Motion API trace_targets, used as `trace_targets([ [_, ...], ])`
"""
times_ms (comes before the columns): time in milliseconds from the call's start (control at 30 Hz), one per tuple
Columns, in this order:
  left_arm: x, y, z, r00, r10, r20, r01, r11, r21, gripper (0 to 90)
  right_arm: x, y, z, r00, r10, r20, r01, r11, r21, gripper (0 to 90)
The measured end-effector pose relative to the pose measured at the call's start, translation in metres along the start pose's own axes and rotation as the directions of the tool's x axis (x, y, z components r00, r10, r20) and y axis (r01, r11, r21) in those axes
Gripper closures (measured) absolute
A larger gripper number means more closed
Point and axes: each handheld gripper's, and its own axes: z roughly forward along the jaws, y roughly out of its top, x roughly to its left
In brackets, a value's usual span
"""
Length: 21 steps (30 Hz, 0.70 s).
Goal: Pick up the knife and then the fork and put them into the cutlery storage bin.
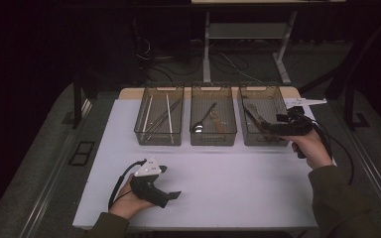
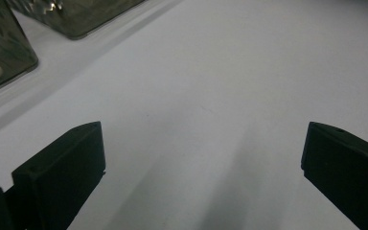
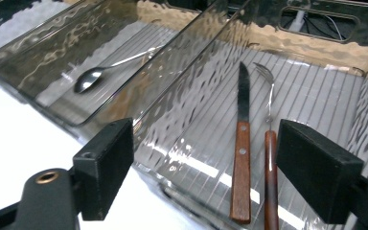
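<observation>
Wooden-handled fork [image 3: 270, 158]: handle end cut off by the bottom edge of the right gripper view. Clear plastic bin at upper left [image 2: 2, 52] in the left gripper view: cropped by the frame edge, contents blurred. Thin sticks in the left-hand clear bin [image 1: 158, 116], high view: too small to identify.

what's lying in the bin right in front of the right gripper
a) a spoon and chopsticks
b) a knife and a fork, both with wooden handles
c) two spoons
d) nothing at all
b: in the right gripper view a knife and a fork, both wooden-handled, lie side by side on the ribbed floor of the clear bin, beyond the open right gripper.
</observation>
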Motion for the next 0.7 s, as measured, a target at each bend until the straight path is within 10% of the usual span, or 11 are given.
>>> trace_targets([
  [700, 0.001, -0.003, -0.005, 1.0, 0.001, 0.01, -0.001, 1.0, -0.008, 0.0, 0.045, -0.05, -0.023, 0.9827, -0.129, -0.133, 0.119, 0.99, -0.082, 18.0],
])
